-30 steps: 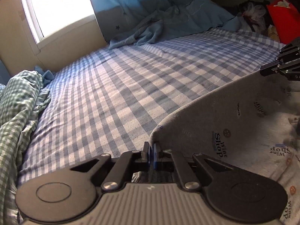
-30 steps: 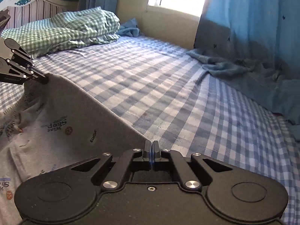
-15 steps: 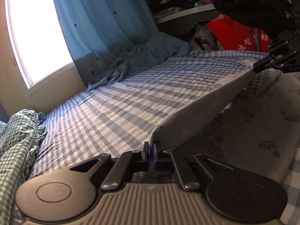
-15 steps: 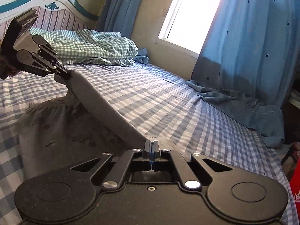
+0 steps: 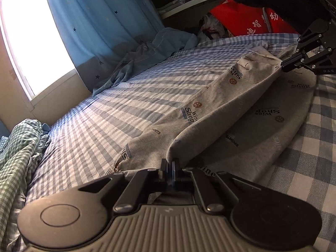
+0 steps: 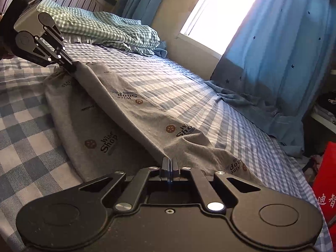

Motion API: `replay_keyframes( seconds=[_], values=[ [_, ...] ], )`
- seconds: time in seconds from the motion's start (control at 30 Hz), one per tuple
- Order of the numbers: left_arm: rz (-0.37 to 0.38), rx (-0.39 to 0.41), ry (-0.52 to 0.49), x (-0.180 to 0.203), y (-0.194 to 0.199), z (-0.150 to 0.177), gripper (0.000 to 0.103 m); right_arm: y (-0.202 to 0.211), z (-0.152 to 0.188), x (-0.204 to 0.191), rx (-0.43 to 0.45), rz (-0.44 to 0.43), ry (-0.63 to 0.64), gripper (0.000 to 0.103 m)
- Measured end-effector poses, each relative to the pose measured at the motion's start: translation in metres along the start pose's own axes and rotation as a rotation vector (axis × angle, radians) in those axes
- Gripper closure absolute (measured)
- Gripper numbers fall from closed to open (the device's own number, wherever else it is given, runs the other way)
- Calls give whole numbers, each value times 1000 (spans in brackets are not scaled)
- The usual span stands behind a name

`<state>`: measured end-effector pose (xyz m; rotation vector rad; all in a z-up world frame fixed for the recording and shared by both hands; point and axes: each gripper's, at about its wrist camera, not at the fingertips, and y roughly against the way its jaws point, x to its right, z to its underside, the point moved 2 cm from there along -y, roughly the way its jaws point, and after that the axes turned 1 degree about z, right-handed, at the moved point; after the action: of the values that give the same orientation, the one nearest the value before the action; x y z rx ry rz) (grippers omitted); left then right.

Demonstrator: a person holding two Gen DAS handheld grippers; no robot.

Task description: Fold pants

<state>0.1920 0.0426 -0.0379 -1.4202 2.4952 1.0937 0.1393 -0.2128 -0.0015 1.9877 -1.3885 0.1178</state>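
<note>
- The grey pants [image 5: 220,109] lie along the checked bed [image 5: 126,109], printed with "Wine Shop" marks. One lengthwise half is lifted off the sheet in a taut ridge, while the other half lies flat beneath it on the near side.
- The left gripper [image 5: 170,164] has its jaws pressed together on one end of that raised edge. The right gripper [image 6: 169,163] is clamped the same way on the other end (no gap shows between either pair of jaws).
- I take it the edge is held from both ends so the cloth stays stretched and straight. That looks meant to let one leg be carried sideways over the other without sagging or bunching.
- The long axis of the pants runs from one gripper to the other, roughly parallel to the window wall and the blue curtain [image 6: 273,48].
- The end held by the left gripper points toward the green checked bedding [image 6: 100,29] by the headboard. The other end points toward the red bag [image 5: 252,23] and shelves (which end is the waist I cannot tell).
</note>
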Motion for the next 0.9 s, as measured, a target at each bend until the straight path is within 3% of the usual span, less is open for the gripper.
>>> replay_keyframes(
  seconds=[0.27, 0.5, 0.67, 0.9],
  values=[
    [22, -30, -131, 23, 15, 15, 101, 39, 6, -15, 30, 8, 30, 103],
    [9, -47, -138, 34, 19, 24, 100, 39, 26, -44, -23, -3, 49, 103],
    [-11, -53, -142, 35, 22, 23, 100, 27, 29, -34, -42, 58, 69, 70],
    [-26, -63, -109, 35, 22, 25, 99, 4, 37, -19, -92, 18, 187, 67]
  ],
)
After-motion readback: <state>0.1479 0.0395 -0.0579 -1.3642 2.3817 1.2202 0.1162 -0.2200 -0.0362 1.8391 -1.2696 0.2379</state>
